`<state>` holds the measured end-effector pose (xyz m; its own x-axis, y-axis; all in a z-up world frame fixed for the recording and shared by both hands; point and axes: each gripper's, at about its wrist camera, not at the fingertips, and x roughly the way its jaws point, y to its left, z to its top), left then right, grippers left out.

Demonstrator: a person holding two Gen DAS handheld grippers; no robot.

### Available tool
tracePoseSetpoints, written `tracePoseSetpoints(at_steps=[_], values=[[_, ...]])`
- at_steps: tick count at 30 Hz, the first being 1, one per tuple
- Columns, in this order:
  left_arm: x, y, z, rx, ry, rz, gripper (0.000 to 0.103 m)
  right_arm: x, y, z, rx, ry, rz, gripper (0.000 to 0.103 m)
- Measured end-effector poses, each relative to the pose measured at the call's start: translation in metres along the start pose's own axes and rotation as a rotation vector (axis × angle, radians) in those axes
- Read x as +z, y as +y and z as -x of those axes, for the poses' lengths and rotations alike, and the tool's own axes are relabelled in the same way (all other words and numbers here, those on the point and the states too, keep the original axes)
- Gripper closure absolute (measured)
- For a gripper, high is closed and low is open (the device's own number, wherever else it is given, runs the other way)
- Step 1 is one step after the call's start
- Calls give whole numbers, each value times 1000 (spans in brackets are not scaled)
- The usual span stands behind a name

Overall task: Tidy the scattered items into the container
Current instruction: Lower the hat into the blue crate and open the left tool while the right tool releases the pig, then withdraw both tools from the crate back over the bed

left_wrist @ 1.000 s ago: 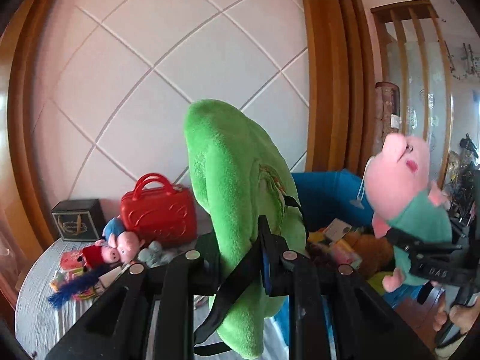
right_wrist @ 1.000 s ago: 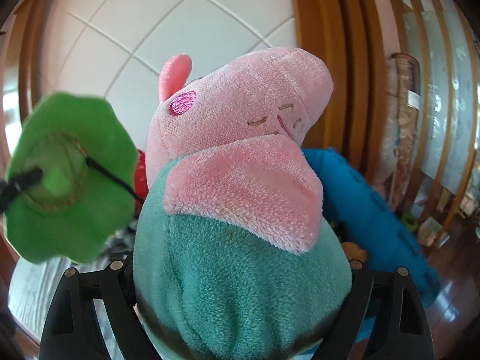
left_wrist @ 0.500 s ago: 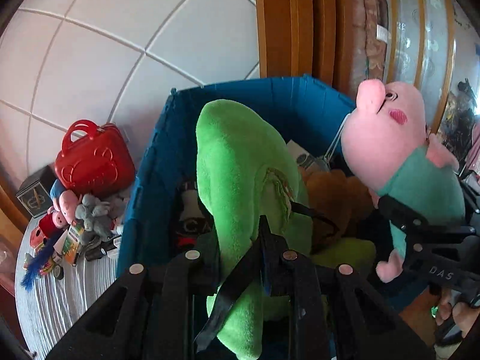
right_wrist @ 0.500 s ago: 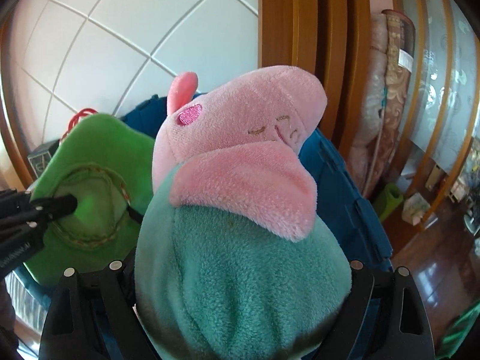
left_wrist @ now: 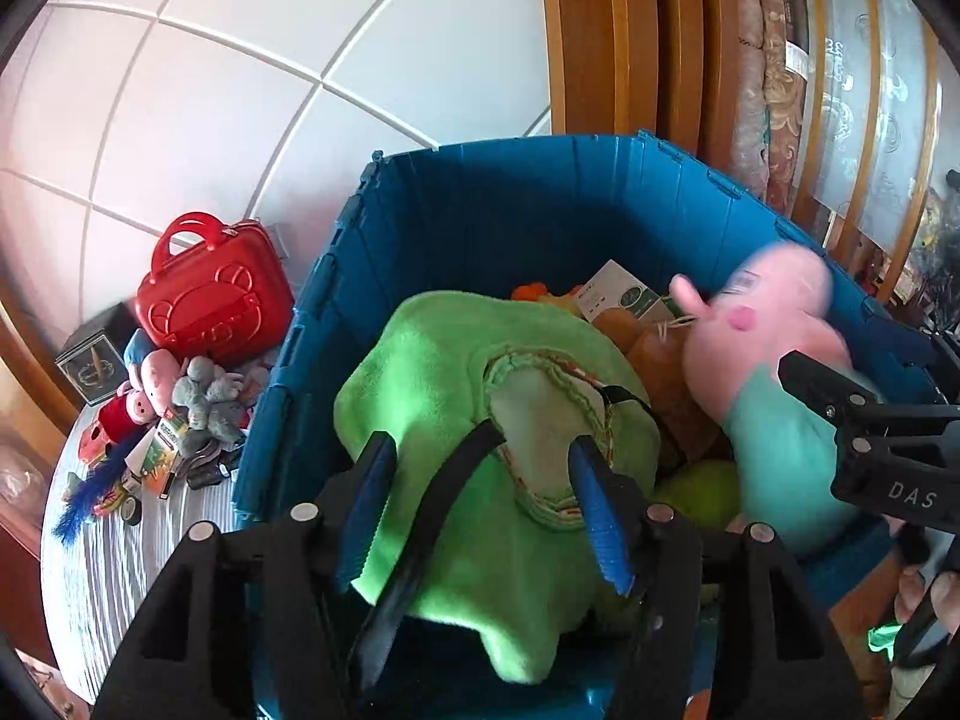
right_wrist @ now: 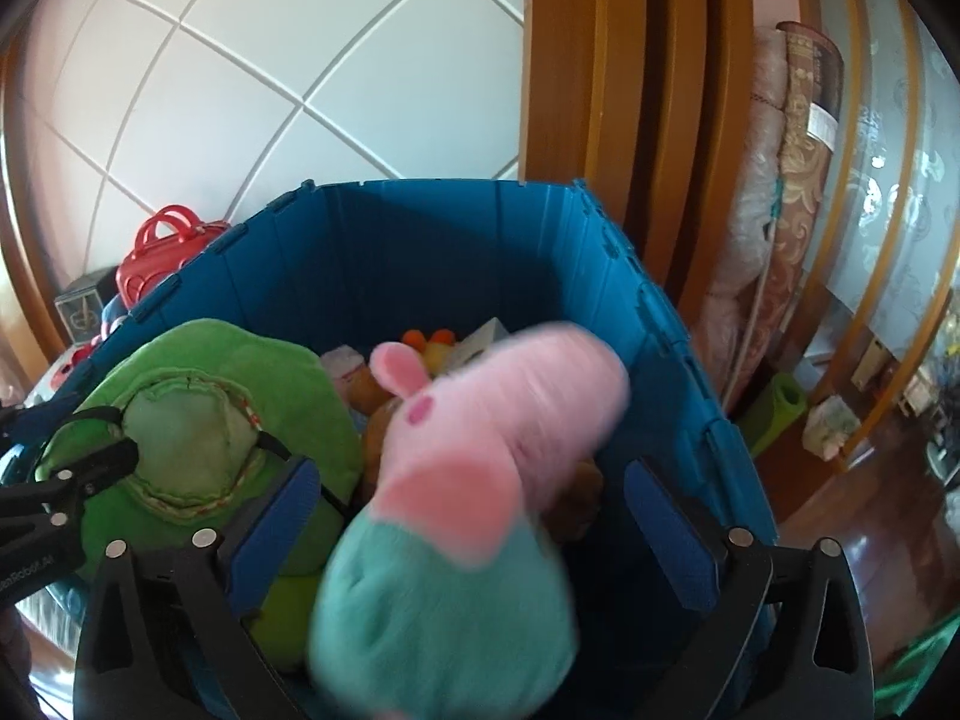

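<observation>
Over the blue container (left_wrist: 456, 222), both hand-held grippers are apart — the left hand-held gripper (left_wrist: 480, 510) has just been opening, with the green plush (left_wrist: 432, 372) lying loose between its blue pads and draped on the toys inside the bin. Right hand-held gripper (right_wrist: 474, 504) has just spread to full width, the motion-blurred pink pig plush (right_wrist: 480, 450) between its pads but not pinched, over the bin's right side. Left of the bin on the worktop (left_wrist: 102, 570) — a red case (left_wrist: 210, 288) and a heap of small toys (left_wrist: 174, 408).
</observation>
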<state>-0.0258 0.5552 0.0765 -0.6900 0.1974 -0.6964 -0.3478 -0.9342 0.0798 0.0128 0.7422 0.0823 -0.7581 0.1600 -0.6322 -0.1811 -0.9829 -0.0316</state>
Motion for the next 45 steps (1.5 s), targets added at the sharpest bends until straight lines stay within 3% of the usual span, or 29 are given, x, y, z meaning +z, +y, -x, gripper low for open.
tracePoseSetpoints(at_steps=[8,12,16,23,33,39,45], values=[[-3,0,31,-7,-84,-11,44,-15,-10,29,22,-32,-28,0],[-8,2,45,-15,-120,-6,32,-28,-12,48,38,-47,-43,0],[-19,6,54,-26,-138,13,32,-40,-9,59,54,-62,-62,0],[-38,18,63,31,-154,49,32,-54,12,63,109,-53,-50,0],[-66,70,85,113,-184,109,32,-46,84,69,233,-91,43,0],[-86,131,108,122,-219,182,32,-40,148,90,249,-124,120,0],[-119,210,139,126,-256,239,32,-44,239,119,246,-146,176,0]])
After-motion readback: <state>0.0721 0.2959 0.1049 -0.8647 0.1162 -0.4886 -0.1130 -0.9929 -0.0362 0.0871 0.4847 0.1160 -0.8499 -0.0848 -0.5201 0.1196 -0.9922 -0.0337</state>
